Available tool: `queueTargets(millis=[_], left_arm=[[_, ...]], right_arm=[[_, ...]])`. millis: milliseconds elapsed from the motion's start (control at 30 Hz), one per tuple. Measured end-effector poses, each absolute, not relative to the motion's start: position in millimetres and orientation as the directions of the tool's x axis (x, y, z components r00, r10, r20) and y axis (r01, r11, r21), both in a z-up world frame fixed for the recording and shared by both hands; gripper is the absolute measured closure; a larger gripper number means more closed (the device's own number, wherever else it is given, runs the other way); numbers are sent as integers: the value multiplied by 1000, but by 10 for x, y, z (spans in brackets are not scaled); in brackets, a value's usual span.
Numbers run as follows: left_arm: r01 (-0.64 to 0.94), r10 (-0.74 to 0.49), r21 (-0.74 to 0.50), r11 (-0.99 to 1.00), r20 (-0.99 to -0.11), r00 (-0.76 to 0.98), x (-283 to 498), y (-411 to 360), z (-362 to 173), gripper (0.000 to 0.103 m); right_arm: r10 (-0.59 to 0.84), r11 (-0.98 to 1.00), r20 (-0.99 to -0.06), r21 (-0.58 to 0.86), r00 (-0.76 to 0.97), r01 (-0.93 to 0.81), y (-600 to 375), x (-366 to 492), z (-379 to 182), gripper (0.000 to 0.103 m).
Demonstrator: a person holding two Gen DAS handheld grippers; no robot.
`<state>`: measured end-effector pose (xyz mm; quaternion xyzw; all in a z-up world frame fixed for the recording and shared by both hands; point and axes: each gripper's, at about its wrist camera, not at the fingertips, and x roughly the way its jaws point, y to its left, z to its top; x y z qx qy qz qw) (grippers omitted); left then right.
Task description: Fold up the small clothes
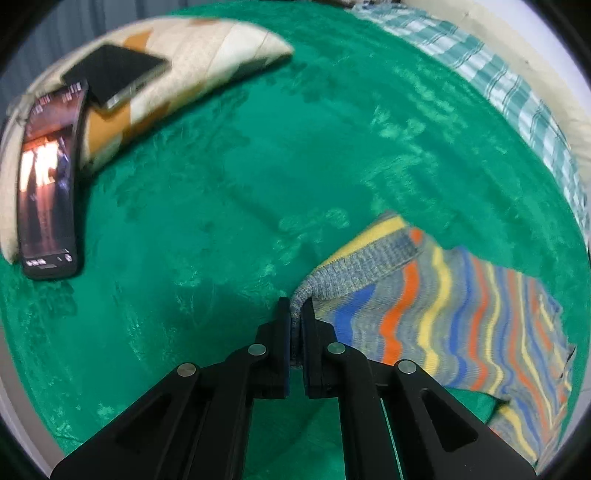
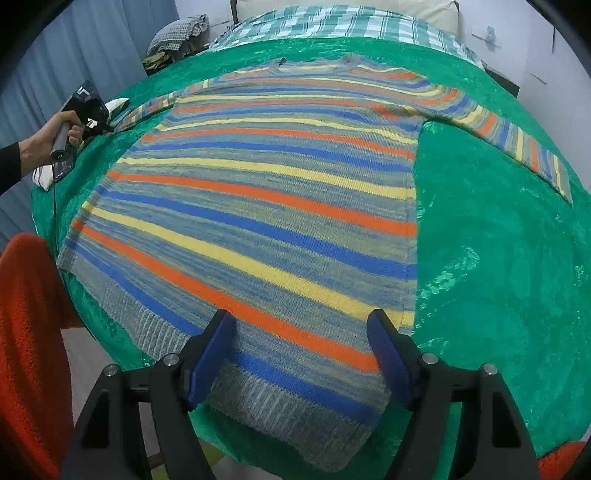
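A striped knit sweater point(image 2: 266, 206) in blue, orange, yellow and grey lies flat on a green cloth point(image 2: 491, 258), hem toward me, sleeves spread out. My left gripper point(image 1: 295, 306) is shut on the grey cuff of the left sleeve point(image 1: 369, 258) and holds it just above the cloth; it also shows far left in the right wrist view point(image 2: 86, 107), held in a hand. My right gripper point(image 2: 301, 325) is open, its blue-padded fingers point(image 2: 210, 354) hovering over the hem near the sweater's lower right corner, empty.
A cream and orange pillow point(image 1: 207, 62) lies at the far left with two phones point(image 1: 50, 184) on it. A green checked sheet point(image 2: 332, 24) covers the bed behind. An orange fuzzy fabric point(image 2: 26, 350) is at the near left edge.
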<state>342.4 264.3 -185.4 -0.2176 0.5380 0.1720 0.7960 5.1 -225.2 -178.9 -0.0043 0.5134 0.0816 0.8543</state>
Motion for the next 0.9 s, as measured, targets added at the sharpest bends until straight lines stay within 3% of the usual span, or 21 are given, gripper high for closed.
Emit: queueTargets(millis=[100,167,233,367,533,633,800,900], left_arm=[[-564,57,-162,810,-935,351,3327,2841,-1869,89],[-618,87,-152,771,-937,339,3173,3049,-1838,73],[-633,64,-194,749,-931,360,2969,3212,-1764,63],[-573,23,-245,782,-907,420,2540,3167,-1571,29],[-400,-135,-345,849,-875,466,1863,2613,-1523,17],[-291,-200,-362,886,-863,464,1612,2176,-1633,17],[-184,-137,-247,951,-874,466,1585,1719,-1846,14],[-133,-86,-165,977,-882,464,1590,1595,-1890,7]], right_arm=[[133,986,-879,72,458,-148,-2247,55,-1795,26],[133,986,-879,71,457,-151,-2241,59,-1799,25],[136,986,-879,73,456,-152,-2234,67,-1797,24],[156,985,-869,101,470,-139,-2256,50,-1727,24],[127,990,-768,133,628,-38,-2529,-73,-1344,24],[28,989,-730,119,683,87,-2816,-102,-1220,21],[-105,946,-758,123,644,299,-3324,-105,-1318,20],[-139,907,-794,139,592,399,-3558,-88,-1454,20]])
